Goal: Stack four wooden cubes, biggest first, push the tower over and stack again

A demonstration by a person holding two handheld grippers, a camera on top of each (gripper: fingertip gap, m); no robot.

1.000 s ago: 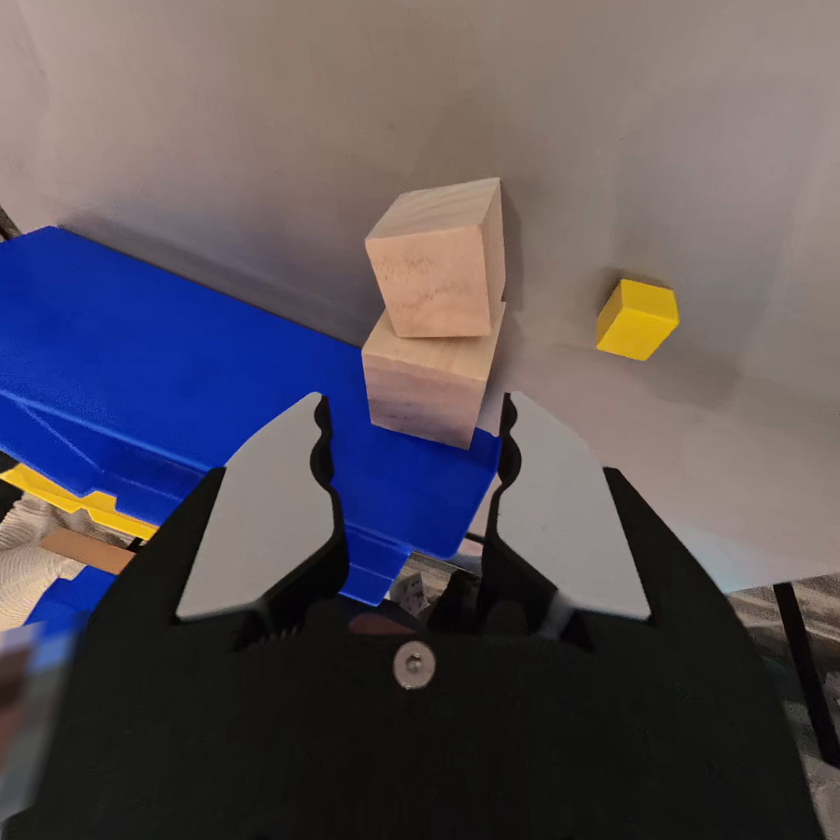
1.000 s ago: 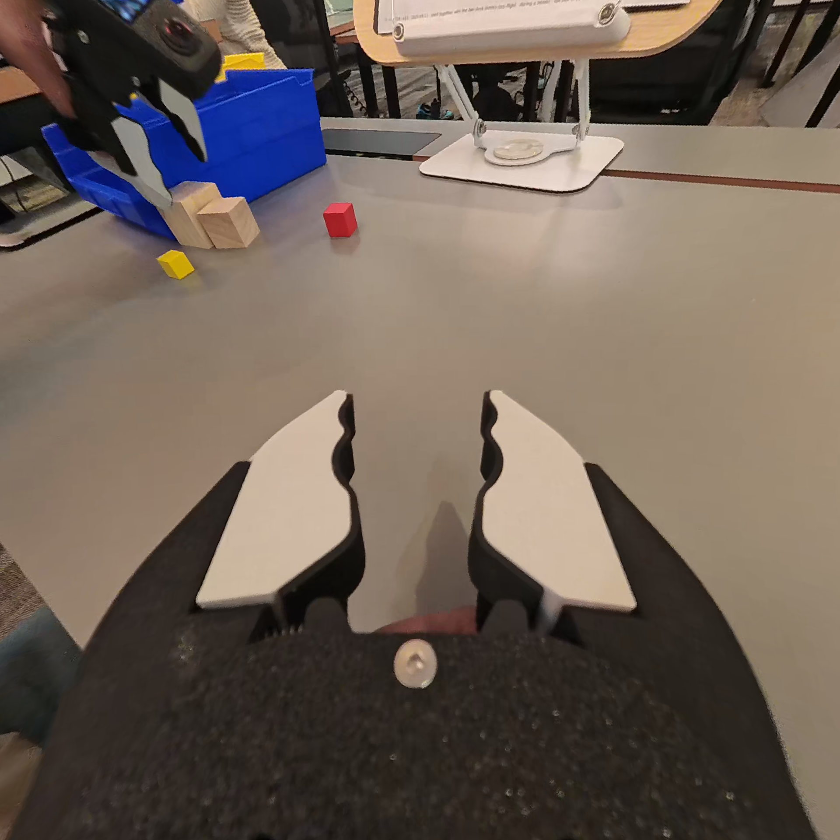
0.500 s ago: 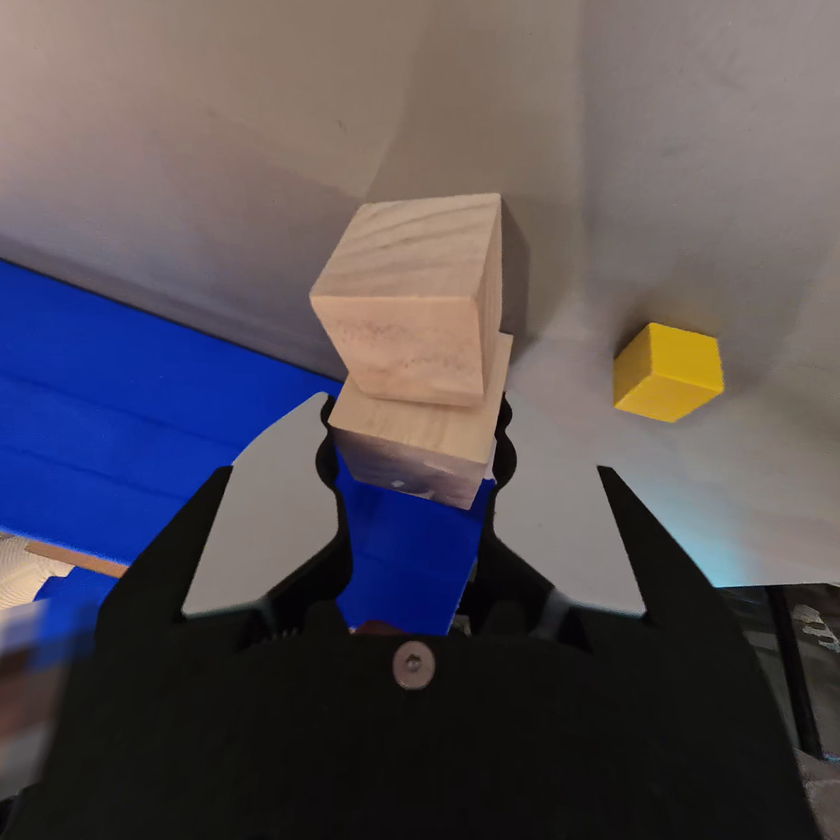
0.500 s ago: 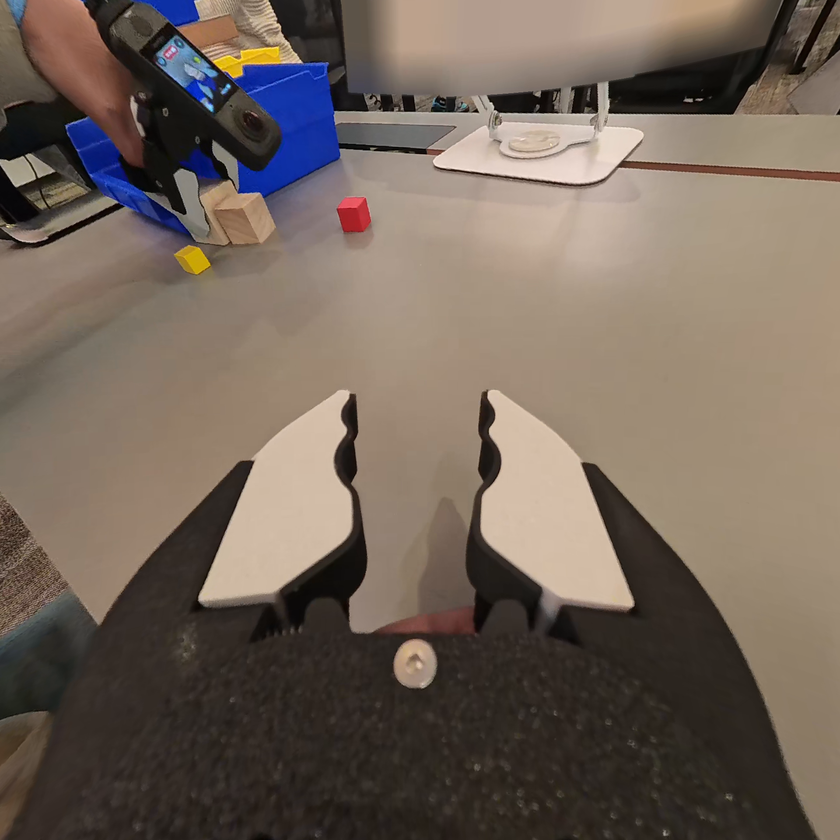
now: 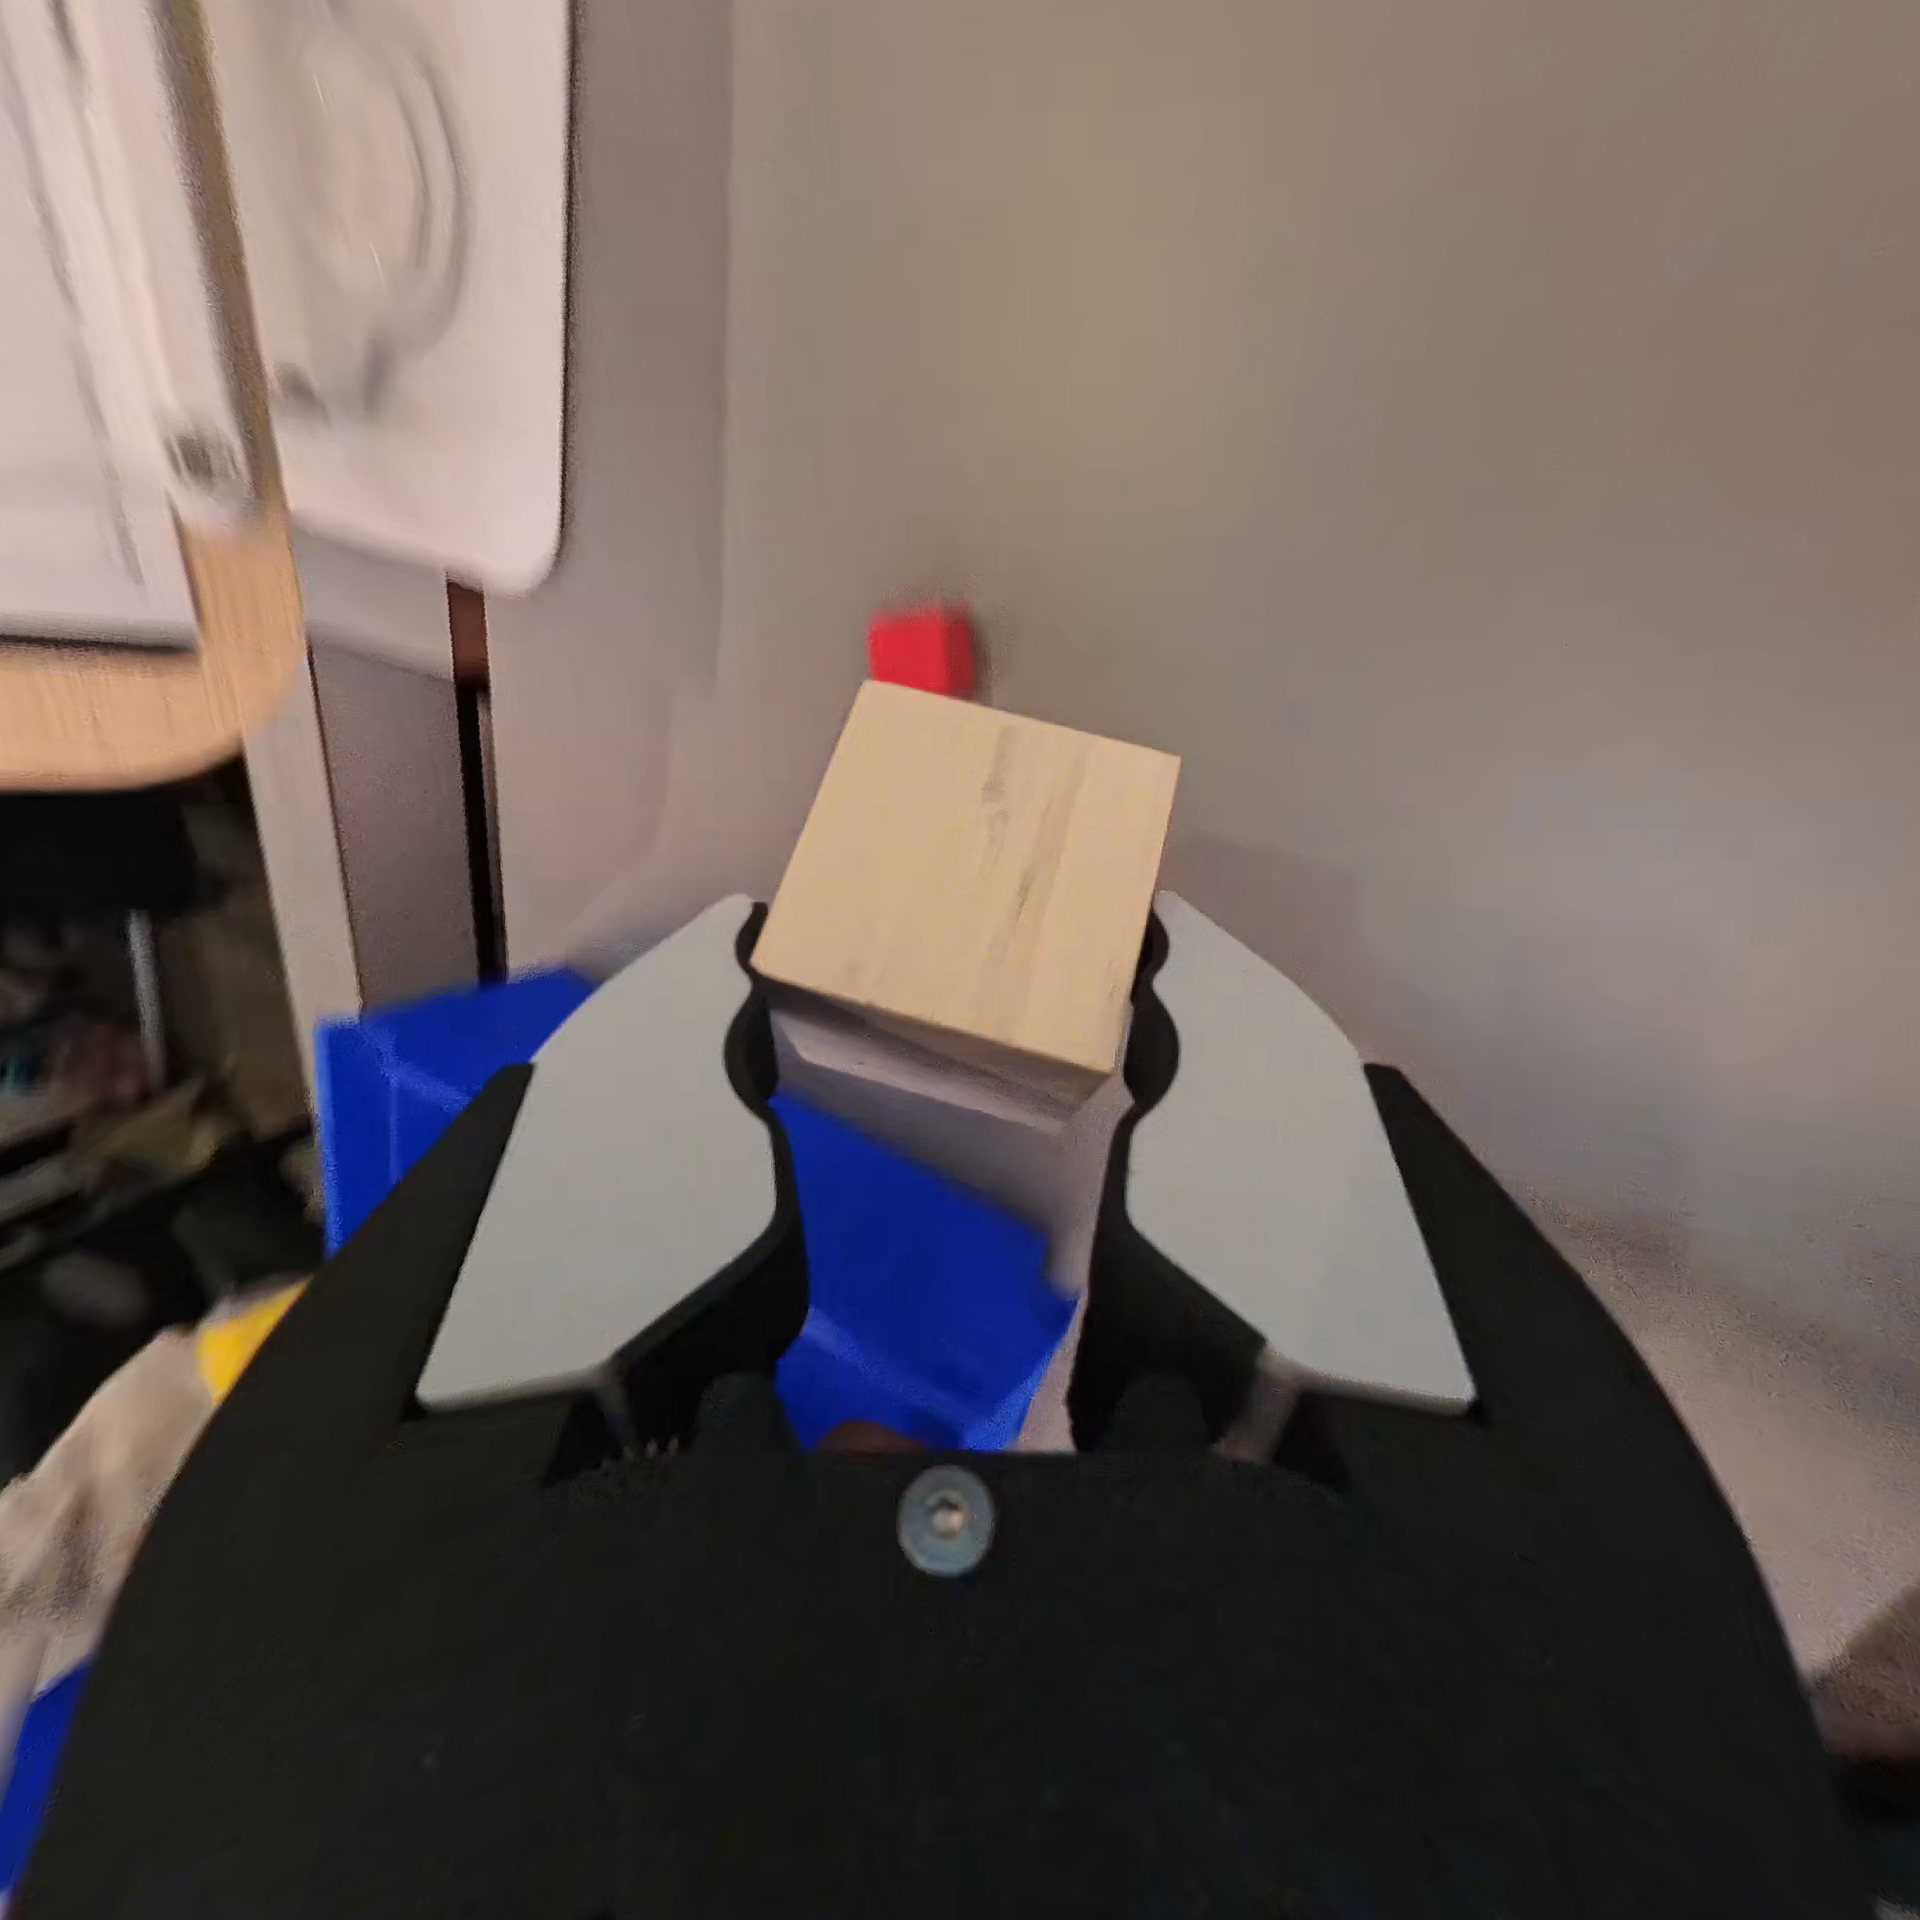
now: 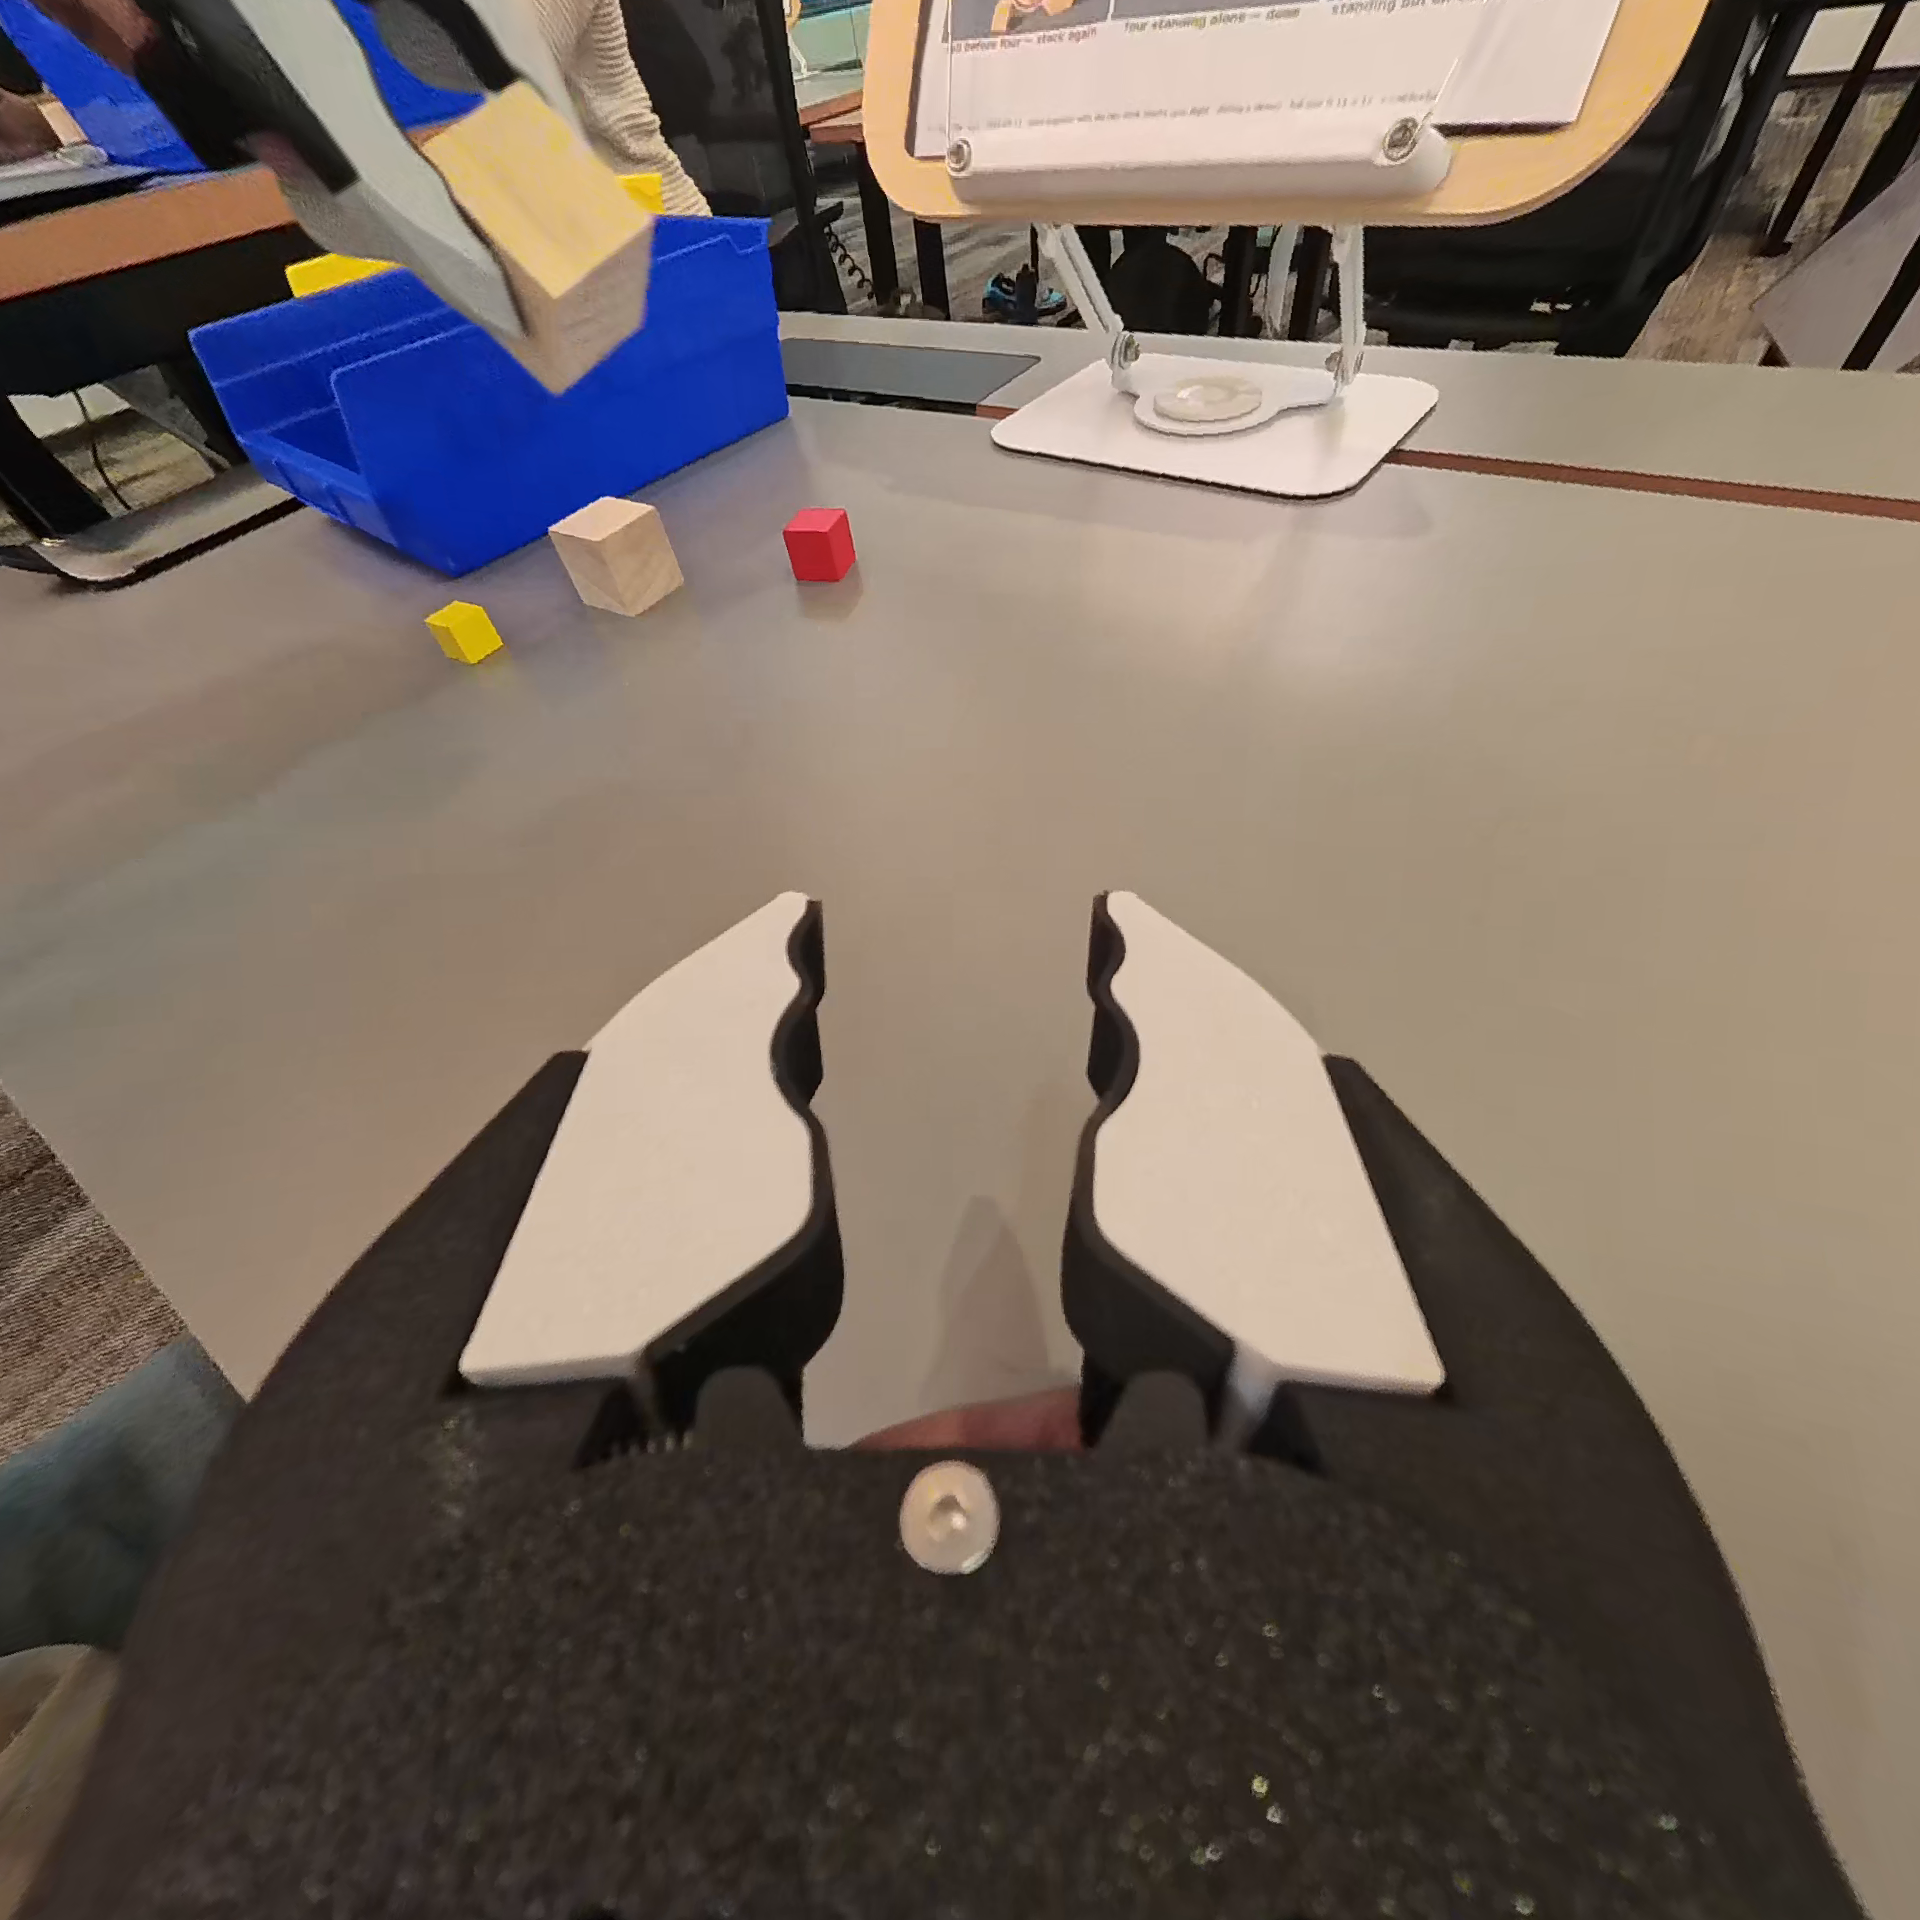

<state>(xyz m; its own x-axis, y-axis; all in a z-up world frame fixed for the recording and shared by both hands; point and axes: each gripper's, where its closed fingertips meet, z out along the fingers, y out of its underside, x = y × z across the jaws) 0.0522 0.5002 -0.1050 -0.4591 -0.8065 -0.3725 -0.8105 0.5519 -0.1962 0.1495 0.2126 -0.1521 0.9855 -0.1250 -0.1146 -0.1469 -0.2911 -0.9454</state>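
My left gripper [image 5: 951, 945] is shut on the big plain wooden cube [image 5: 966, 883] and holds it in the air. It also shows in the right wrist view [image 6: 499, 260], high at the top left, with the cube [image 6: 551, 239] between its fingers. A smaller plain wooden cube [image 6: 615, 555] sits on the grey table [image 6: 1247, 779] in front of the blue bin. A red cube [image 6: 820, 543] sits to its right and a yellow cube [image 6: 463, 631] to its left. The red cube [image 5: 923, 649] peeks out behind the held cube. My right gripper [image 6: 954, 925] is open and empty, low over the table.
A blue bin [image 6: 468, 416] stands at the table's back left; it also shows in the left wrist view [image 5: 904, 1288]. A white stand base [image 6: 1216, 426] carrying a wooden board with a sheet [image 6: 1247, 104] stands at the back middle. The table's left edge drops to carpet [image 6: 62, 1268].
My left gripper closed on the big wooden cube and lifted it off the table, swinging up and right. The smaller wooden cube stayed on the table. My right gripper barely moved.
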